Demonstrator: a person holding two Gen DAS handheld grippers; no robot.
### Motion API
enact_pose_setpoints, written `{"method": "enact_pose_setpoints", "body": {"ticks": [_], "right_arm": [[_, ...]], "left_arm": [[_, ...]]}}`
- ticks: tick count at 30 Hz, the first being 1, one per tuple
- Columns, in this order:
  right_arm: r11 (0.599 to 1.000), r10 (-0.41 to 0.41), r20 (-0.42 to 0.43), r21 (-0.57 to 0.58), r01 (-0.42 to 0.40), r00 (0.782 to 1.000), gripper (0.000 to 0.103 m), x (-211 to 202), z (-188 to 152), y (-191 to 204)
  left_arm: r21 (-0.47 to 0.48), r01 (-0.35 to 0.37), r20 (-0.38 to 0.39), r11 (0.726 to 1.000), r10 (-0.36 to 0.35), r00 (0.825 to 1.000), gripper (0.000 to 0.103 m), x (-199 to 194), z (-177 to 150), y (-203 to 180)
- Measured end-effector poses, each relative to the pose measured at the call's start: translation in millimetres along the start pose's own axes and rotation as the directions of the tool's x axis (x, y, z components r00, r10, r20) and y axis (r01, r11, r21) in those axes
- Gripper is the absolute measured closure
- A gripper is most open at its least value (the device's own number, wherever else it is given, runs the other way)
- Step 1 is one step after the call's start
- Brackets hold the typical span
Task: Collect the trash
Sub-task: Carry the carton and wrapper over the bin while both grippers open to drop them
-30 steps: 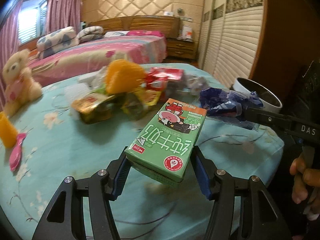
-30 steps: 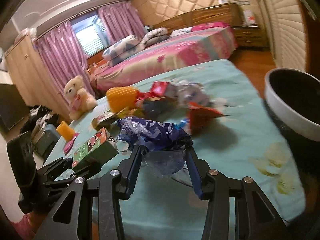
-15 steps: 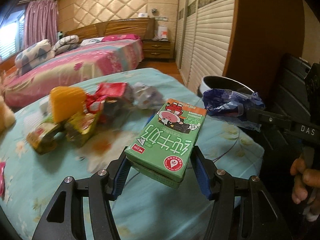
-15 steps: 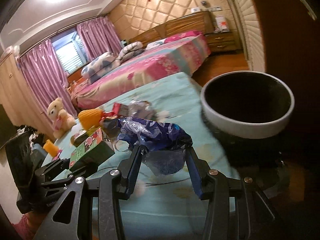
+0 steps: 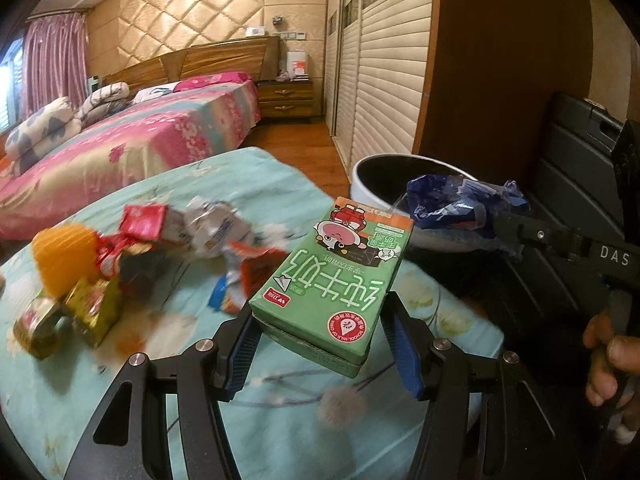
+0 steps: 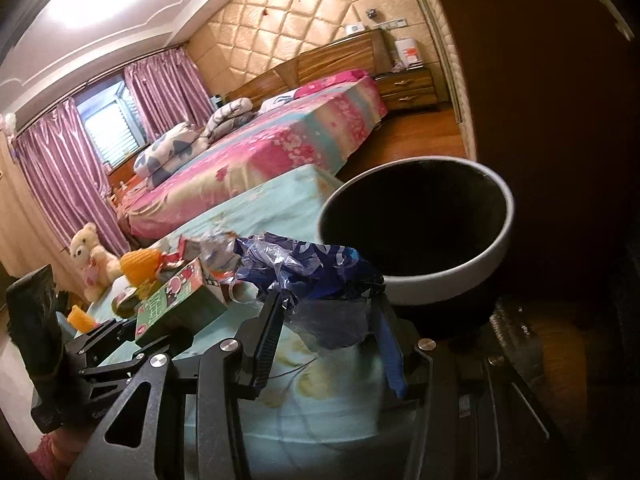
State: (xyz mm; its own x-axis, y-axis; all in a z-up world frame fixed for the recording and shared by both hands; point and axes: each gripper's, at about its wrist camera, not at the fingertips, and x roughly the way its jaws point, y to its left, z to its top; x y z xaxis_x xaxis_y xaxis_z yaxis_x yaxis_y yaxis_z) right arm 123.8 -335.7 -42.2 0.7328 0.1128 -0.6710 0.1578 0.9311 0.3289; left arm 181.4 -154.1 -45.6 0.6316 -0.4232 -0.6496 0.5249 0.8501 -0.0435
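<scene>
Glossy printed cardboard carton [image 5: 332, 276]; crinkled shiny plastic wrapper [image 6: 316, 272]; smooth cloth tablecloth [image 5: 100, 400]

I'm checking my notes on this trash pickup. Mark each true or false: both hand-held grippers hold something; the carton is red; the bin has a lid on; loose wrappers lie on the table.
1. Both hand-held grippers hold something: true. The left hand-held gripper clamps the milk carton; the right hand-held gripper clamps the blue plastic wrapper.
2. The carton is red: false, it is green.
3. The bin has a lid on: false, its top is open.
4. Loose wrappers lie on the table: true.
</scene>
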Motion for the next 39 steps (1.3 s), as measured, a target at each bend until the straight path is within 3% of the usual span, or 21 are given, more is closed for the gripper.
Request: {"method": "enact_pose_setpoints", "body": {"ticks": [12, 39], "right_arm": [[0.994, -0.095, 0.010, 0.047, 0.094, 0.995, 0.057, 6, 24, -37], [0.988, -0.149, -0.045, 0.043, 0.151, 0.988, 0.055, 30, 54, -69]], "left_arm": [[0.074, 0.019, -0.004, 0.997, -0.018, 1.000, 0.045, 35, 33, -29], [0.145, 0.045, -0.066, 0.988, -0.035, 0.997, 0.045, 107, 82, -60]]}}
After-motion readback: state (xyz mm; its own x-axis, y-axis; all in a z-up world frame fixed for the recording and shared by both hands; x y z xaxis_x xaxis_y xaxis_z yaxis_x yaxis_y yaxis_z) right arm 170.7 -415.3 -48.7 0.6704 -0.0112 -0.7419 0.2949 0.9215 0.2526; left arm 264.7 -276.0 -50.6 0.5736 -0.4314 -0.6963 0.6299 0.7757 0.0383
